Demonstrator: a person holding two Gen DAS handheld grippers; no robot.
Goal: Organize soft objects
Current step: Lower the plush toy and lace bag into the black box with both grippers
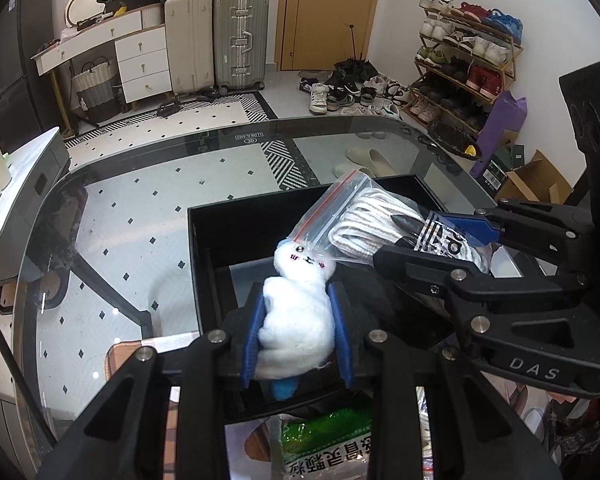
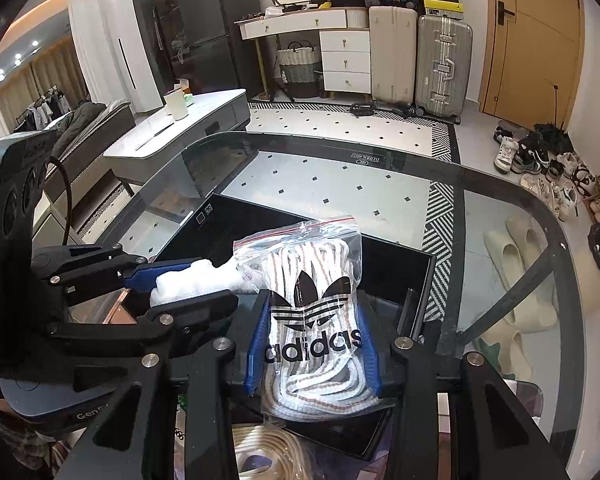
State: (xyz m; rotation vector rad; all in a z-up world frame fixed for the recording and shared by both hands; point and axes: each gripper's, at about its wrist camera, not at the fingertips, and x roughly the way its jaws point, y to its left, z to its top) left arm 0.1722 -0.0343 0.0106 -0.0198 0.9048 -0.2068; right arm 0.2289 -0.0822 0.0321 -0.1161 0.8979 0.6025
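Observation:
A white plush toy (image 1: 296, 312) with a small stitched face is squeezed between the blue pads of my left gripper (image 1: 298, 296), which is shut on it. It hangs over the open black box (image 1: 204, 216) on the glass table (image 1: 140, 200). My right gripper (image 2: 314, 308) is shut on a clear zip bag of striped white laces (image 2: 312, 264) printed with a black logo, also above the black box (image 2: 400, 252). In the left wrist view the right gripper (image 1: 416, 240) comes in from the right, the bag (image 1: 352, 216) touching the plush's head. The left gripper (image 2: 212, 280) shows with the plush (image 2: 192, 280) in the right wrist view.
A green printed packet (image 1: 324, 440) and a coil of cream cord (image 2: 268, 452) lie near the table's front edge. Beyond the glass are suitcases (image 1: 240, 40), a white dresser (image 1: 140, 56), a shoe rack (image 1: 460, 60) and a low grey cabinet (image 2: 188, 120).

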